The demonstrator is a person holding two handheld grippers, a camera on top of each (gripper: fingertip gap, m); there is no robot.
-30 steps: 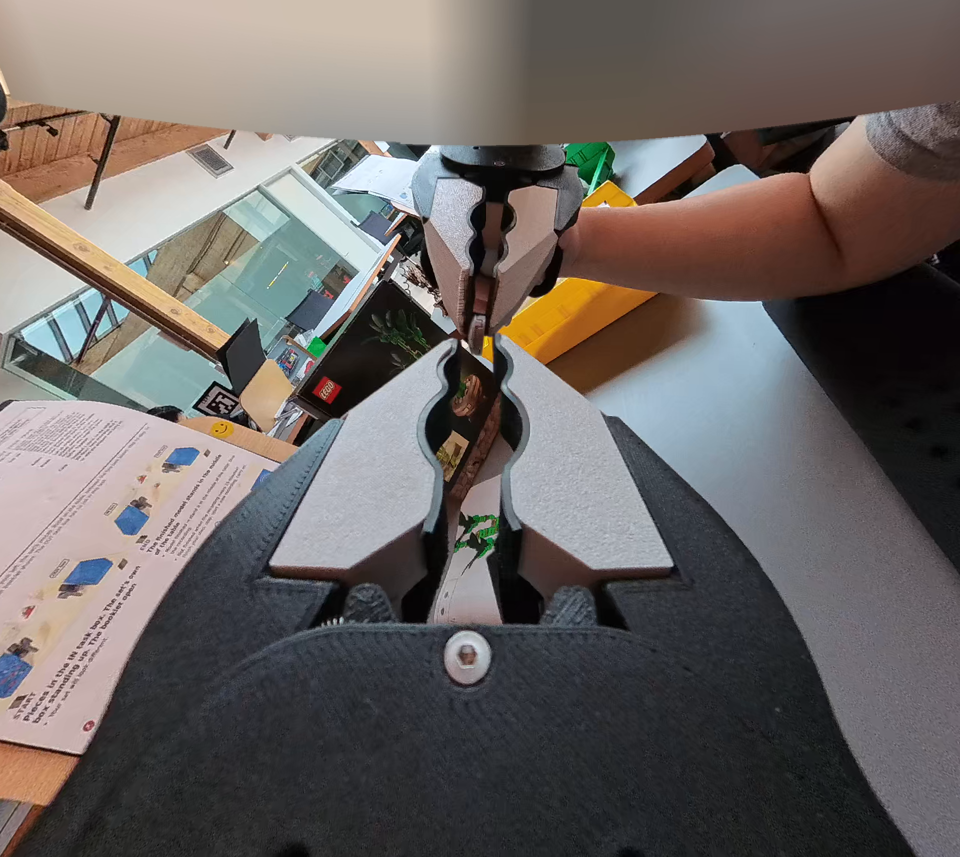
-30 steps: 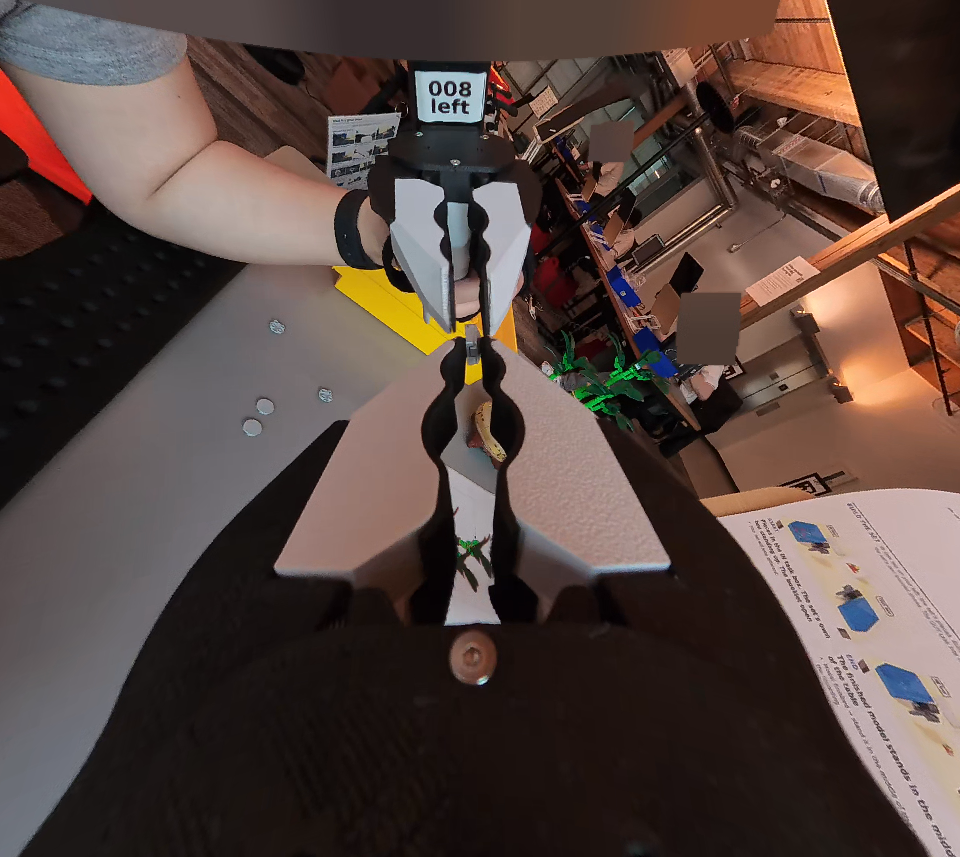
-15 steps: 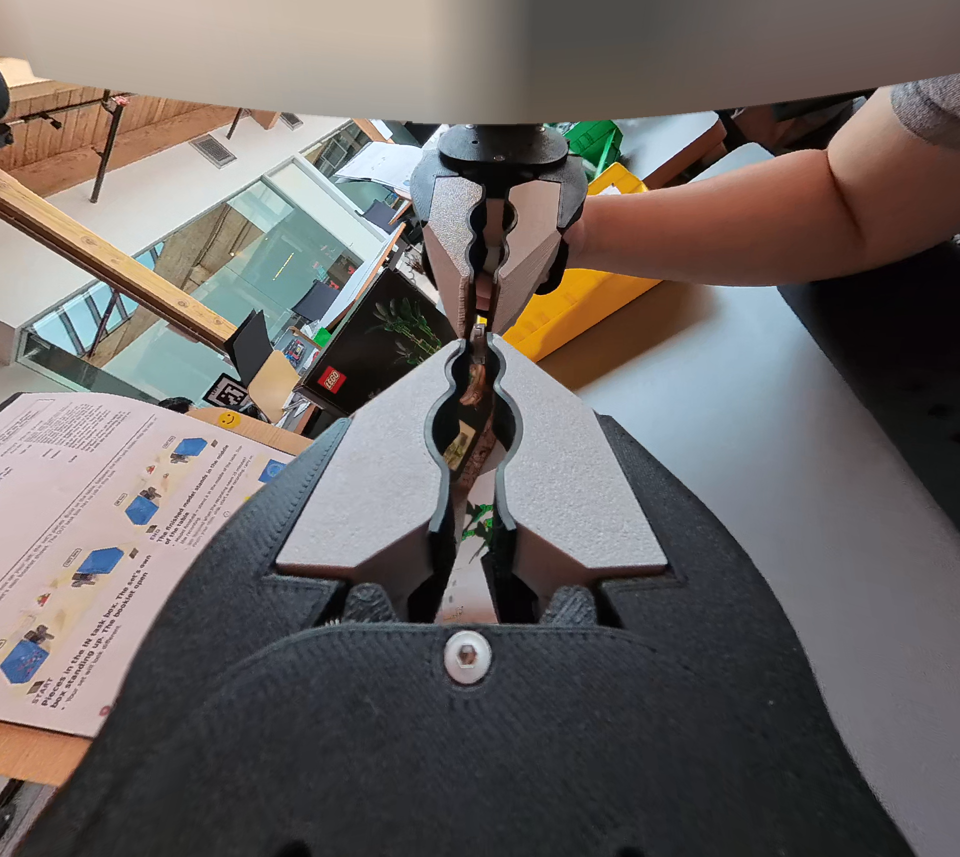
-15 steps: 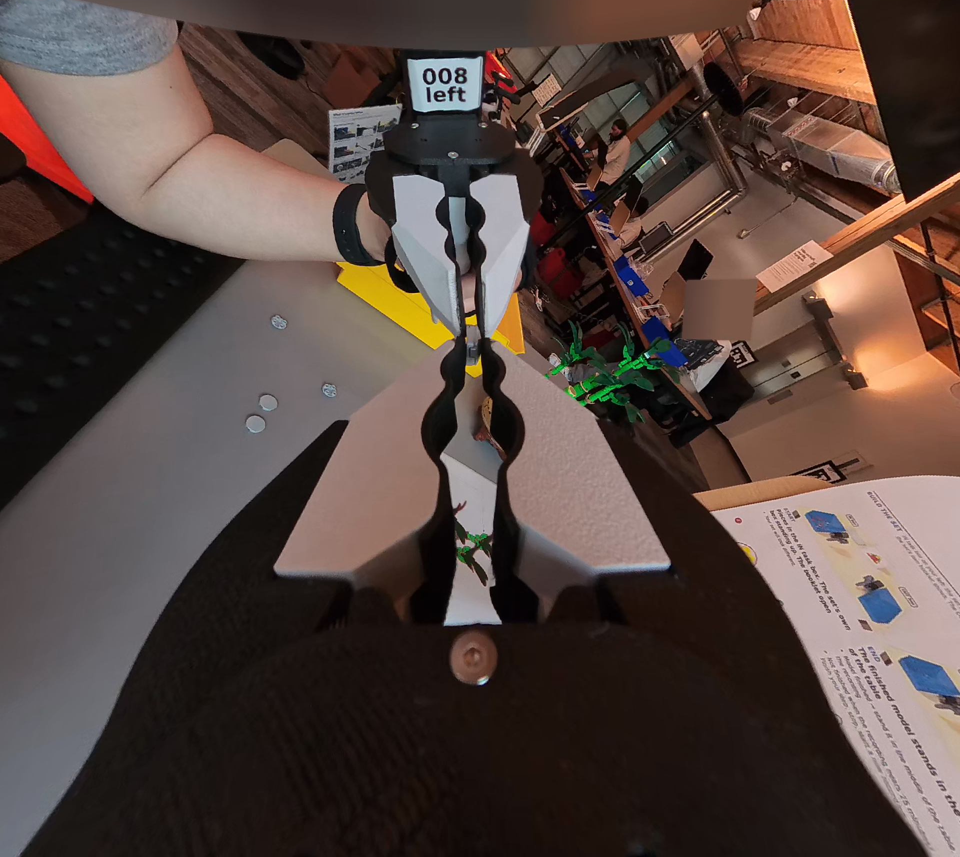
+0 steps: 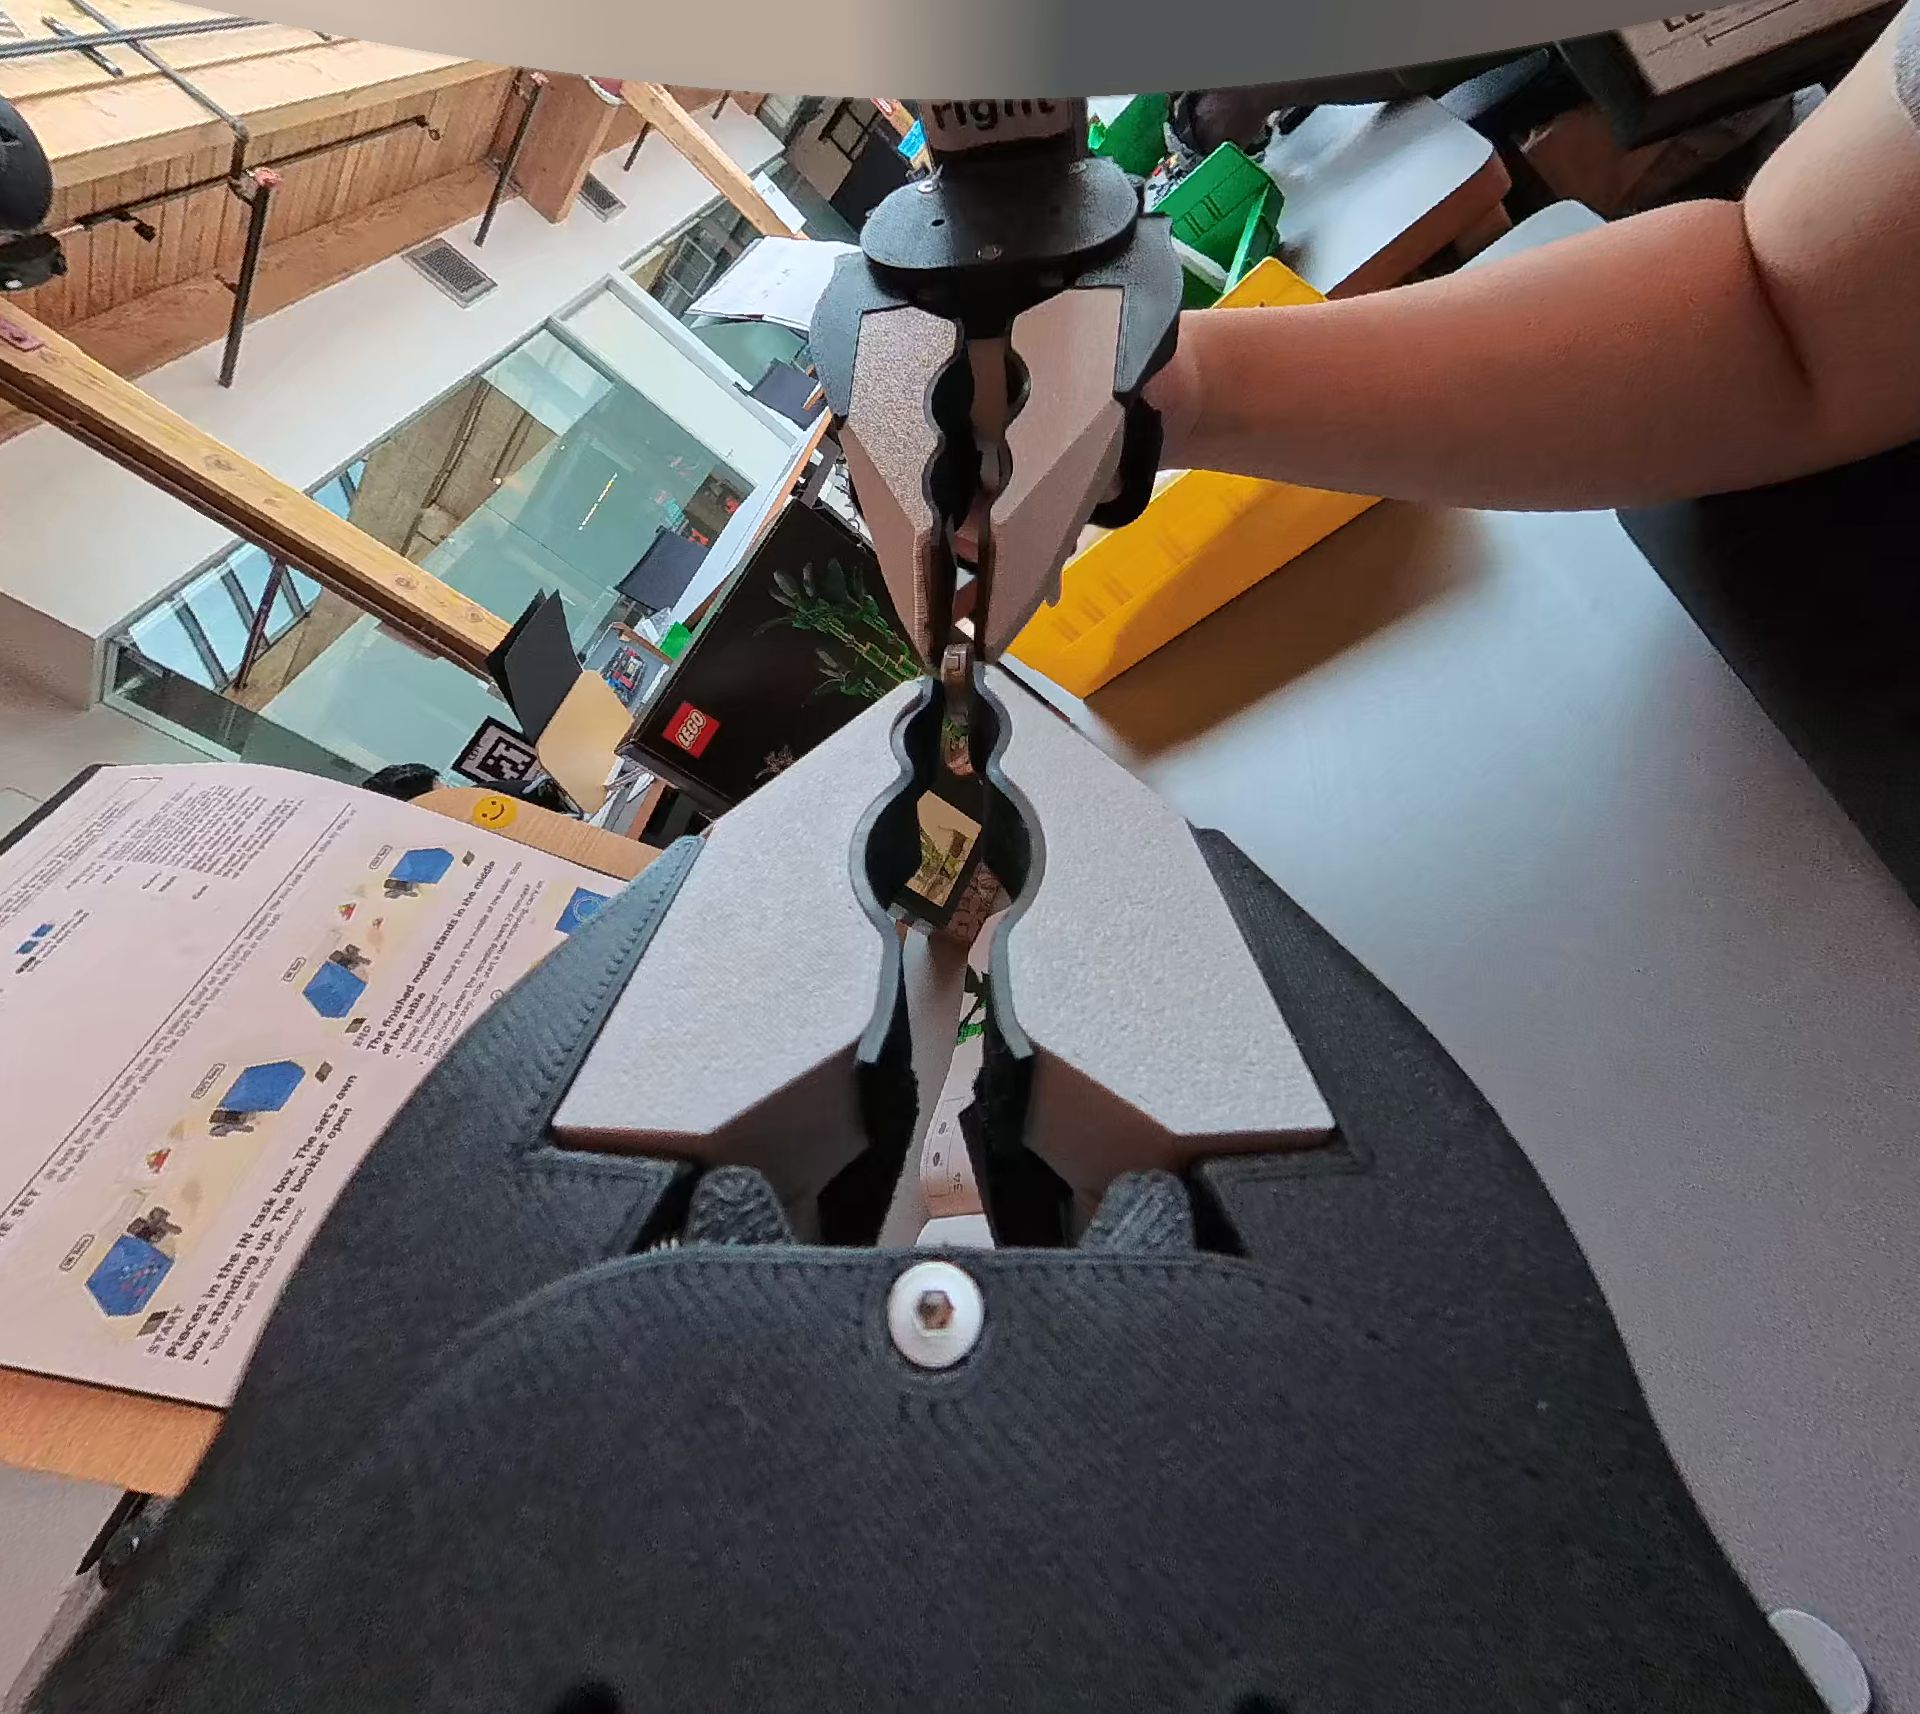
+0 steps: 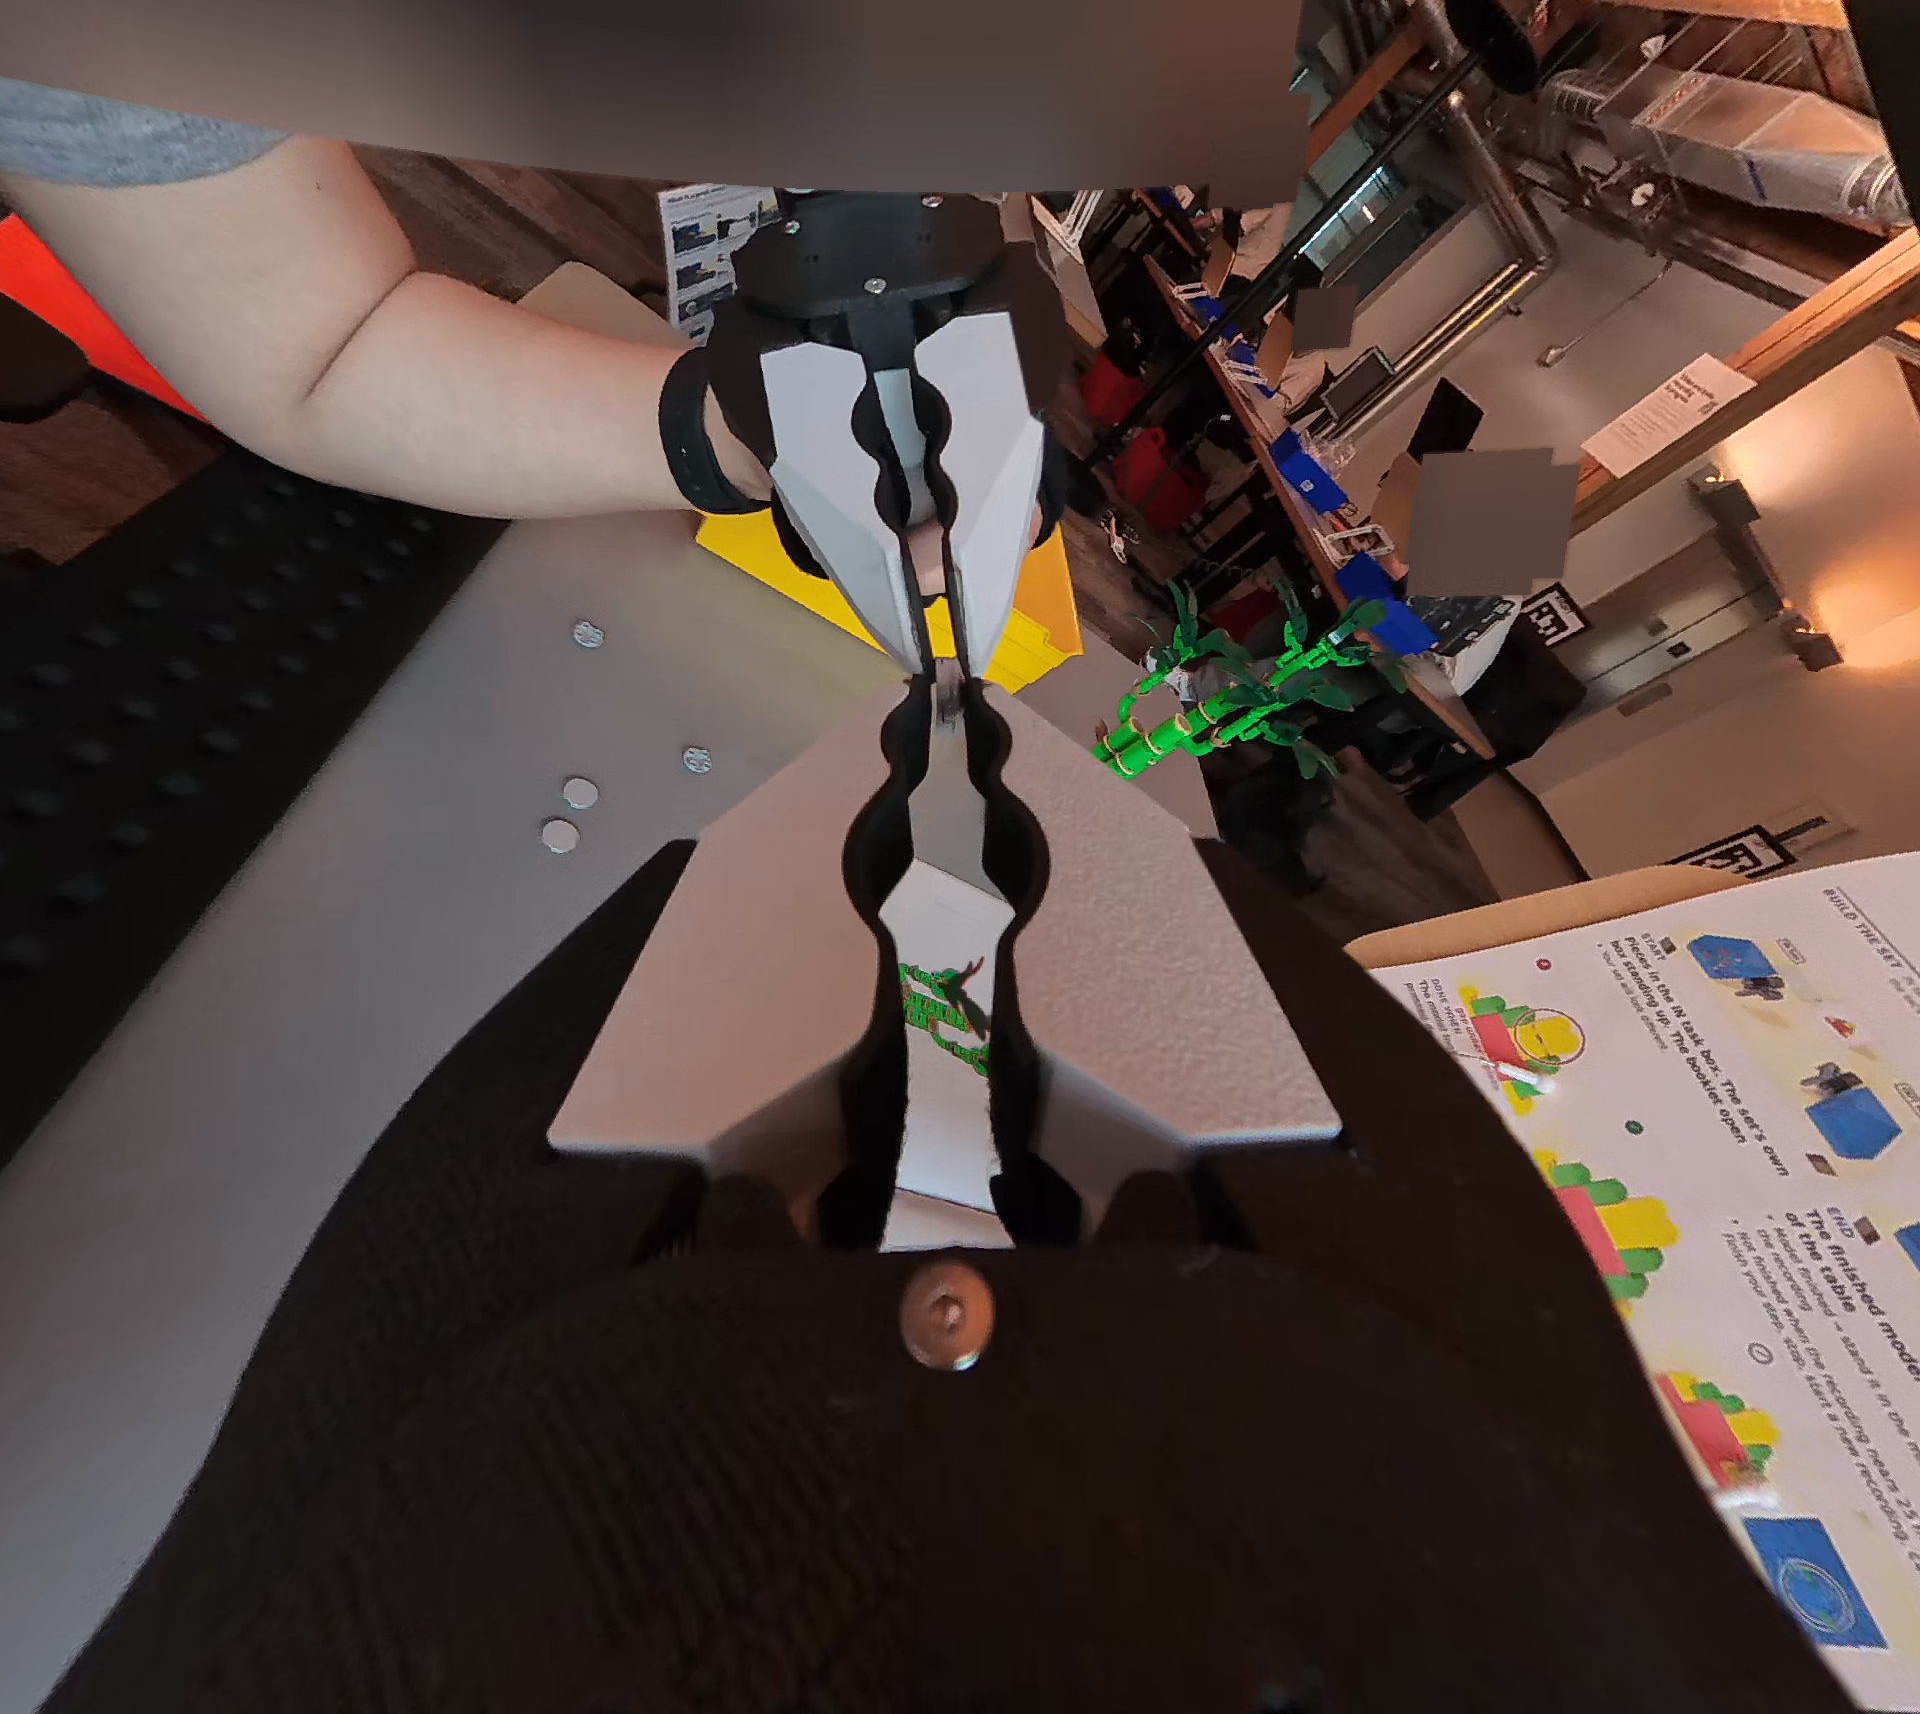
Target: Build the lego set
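Grippers tip-to-tip | left gripper (image 5: 954, 696), right gripper (image 6: 940, 700) jaws still clenched on small piece (image 5: 956, 659) | closer than before

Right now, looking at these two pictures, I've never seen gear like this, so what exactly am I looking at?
These are two hand-held grippers, one in each of a person's hands, each with a camera looking along its jaws. One picture is from the left gripper, one from the right gripper; each shows the other opposite. They meet tip to tip, shut on a small grey piece. On the grey table lie a yellow bin, small round studs, a green bamboo model, the black set box and an instruction sheet.
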